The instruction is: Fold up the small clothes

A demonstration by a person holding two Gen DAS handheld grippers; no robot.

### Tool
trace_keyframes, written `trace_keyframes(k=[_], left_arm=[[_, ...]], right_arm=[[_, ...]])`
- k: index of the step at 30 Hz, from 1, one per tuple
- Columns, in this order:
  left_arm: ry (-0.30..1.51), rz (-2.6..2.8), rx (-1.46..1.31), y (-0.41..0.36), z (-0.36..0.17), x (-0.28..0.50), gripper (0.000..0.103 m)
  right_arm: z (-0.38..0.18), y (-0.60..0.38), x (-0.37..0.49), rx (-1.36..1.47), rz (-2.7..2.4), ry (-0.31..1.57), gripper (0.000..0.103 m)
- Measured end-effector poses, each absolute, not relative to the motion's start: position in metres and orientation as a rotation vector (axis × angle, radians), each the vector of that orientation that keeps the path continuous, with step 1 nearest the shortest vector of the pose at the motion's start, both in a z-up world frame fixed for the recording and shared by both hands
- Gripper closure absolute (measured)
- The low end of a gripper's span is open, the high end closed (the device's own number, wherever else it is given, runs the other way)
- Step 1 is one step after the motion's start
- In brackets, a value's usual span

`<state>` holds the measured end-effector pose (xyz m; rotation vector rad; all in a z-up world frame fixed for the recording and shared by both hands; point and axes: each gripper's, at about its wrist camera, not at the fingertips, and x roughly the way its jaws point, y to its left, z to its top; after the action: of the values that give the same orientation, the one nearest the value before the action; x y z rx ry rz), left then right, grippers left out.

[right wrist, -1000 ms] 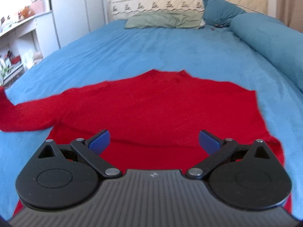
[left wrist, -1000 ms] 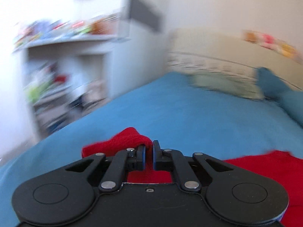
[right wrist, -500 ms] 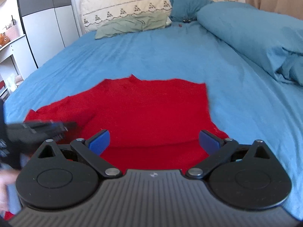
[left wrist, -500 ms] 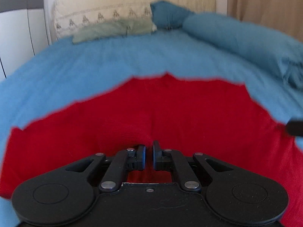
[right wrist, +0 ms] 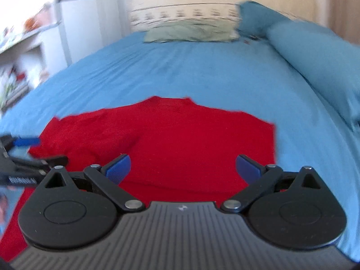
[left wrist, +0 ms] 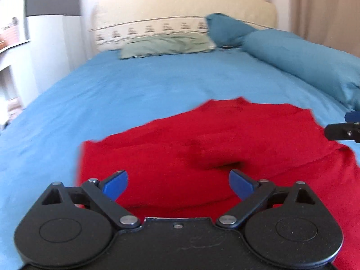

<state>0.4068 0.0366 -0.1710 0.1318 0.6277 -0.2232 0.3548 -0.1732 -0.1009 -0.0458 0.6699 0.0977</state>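
Note:
A red sweater (left wrist: 202,139) lies on the blue bed sheet (left wrist: 135,85), its left sleeve folded over the body, leaving a soft crease. My left gripper (left wrist: 177,182) is open and empty, just above the sweater's near part. My right gripper (right wrist: 182,168) is open and empty, over the near edge of the sweater (right wrist: 171,130). The right gripper's tip shows at the right edge of the left wrist view (left wrist: 344,128). The left gripper shows at the left edge of the right wrist view (right wrist: 24,157).
A rolled blue duvet (left wrist: 303,58) lies along the right side of the bed. A green pillow (left wrist: 166,45) and a blue pillow (left wrist: 227,29) sit at the cream headboard (left wrist: 180,6). White shelves (right wrist: 22,51) stand at the left.
My left gripper carried the red sleeve to the right over the sweater's body, then opened and let it go. The right gripper stayed open and shifted slightly.

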Motion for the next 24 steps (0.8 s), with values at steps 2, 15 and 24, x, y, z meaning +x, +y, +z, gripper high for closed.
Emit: trace_keyframes(k=[2,15,24], left_arm=[[0.643,-0.165,0.132,0.058,-0.177,0.408,0.004],[0.714,-0.097,0.047,0.109,-0.204,0.41,0.005],[0.711,-0.101,0.039,0.111,-0.21,0.408,0.005]], right_arm=[[-0.102,-0.145,0.37,-0.143,0.134,0.685,0.0],[-0.172,-0.021,0.449,-0.56,0.21,0.836,0.063],[-0.134,-0.136,0.441,-0.055,0.015,0.719,0.072]])
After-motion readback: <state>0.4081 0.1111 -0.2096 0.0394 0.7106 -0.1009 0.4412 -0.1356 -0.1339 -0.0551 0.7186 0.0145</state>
